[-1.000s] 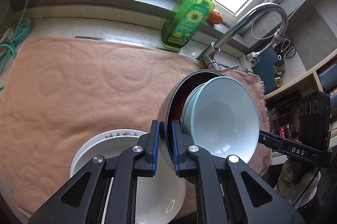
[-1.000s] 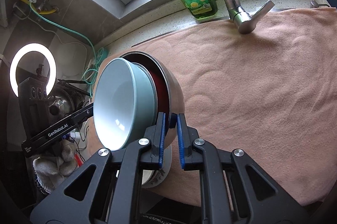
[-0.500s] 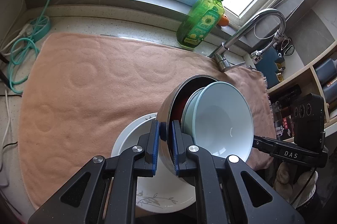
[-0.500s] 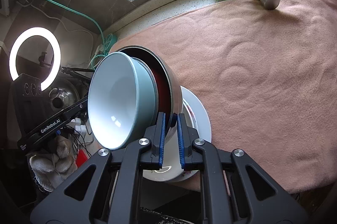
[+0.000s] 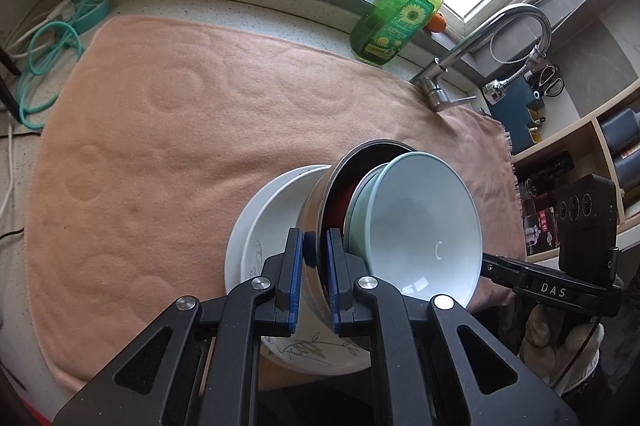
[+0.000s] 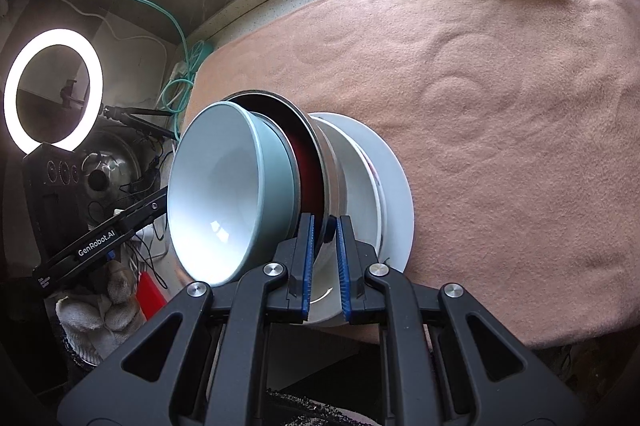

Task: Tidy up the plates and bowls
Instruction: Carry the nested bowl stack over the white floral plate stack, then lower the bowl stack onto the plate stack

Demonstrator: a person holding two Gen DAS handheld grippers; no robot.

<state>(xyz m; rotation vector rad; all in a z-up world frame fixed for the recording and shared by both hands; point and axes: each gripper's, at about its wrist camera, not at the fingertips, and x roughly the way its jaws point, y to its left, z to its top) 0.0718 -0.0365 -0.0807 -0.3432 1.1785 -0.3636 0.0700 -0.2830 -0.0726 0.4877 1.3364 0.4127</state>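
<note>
My left gripper (image 5: 316, 262) is pinched on the near rim of the steel bowl (image 5: 316, 214), one blue pad outside the wall and one inside. My right gripper (image 6: 323, 246) is clamped the same way on the opposite rim of that steel bowl (image 6: 334, 166), so I carry it between both hands. From each wrist view I can see the other gripper's black arm reaching in behind the stack, with a gloved hand (image 5: 560, 342) below it.

The steel bowl has a dark red inside, and a pale blue bowl (image 5: 416, 226) sits nested in it, its white inside facing the cameras. In both fisheye views the stack looks tipped on its side.

Directly beneath it are white dishes (image 5: 260, 226): a deeper one with a leaf pattern resting on a wide flat plate (image 6: 400, 186), at the near edge of the peach towel (image 5: 180, 146) spread over the counter. I cannot tell whether the steel bowl's base touches them.

Farther off, a green soap bottle (image 5: 396, 22) and the faucet (image 5: 496, 34) stand by the window.
</note>
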